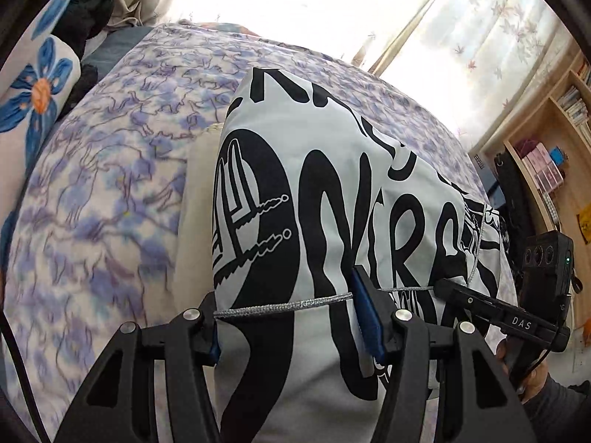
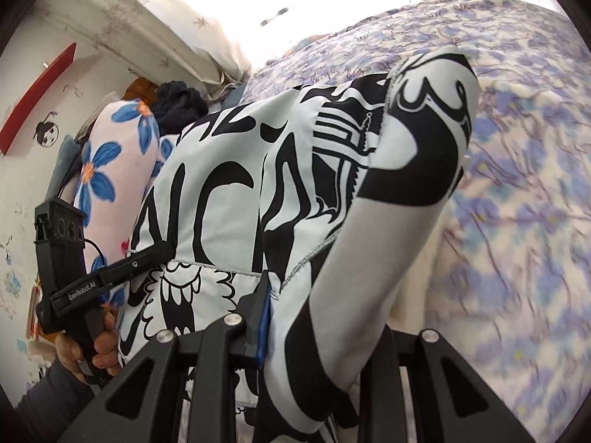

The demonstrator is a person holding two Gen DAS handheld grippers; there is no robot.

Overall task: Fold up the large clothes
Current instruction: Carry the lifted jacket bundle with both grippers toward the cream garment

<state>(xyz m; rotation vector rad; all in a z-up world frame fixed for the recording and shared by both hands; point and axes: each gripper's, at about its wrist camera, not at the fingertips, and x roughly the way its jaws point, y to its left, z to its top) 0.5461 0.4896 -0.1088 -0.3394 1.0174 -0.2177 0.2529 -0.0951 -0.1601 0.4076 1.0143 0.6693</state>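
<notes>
Both grippers, left (image 1: 284, 317) and right (image 2: 325, 325), clamped on shirt (image 1: 332, 192) hem over bed (image 1: 110, 184); slack grip could drop it

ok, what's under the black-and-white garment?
The purple floral bedspread shows around the black-and-white garment, with a strip of cream cloth along its left edge. Whatever lies directly beneath is covered.

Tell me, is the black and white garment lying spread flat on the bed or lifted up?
Lifted and draped: the garment hangs bunched from both grippers above the bedspread.
</notes>
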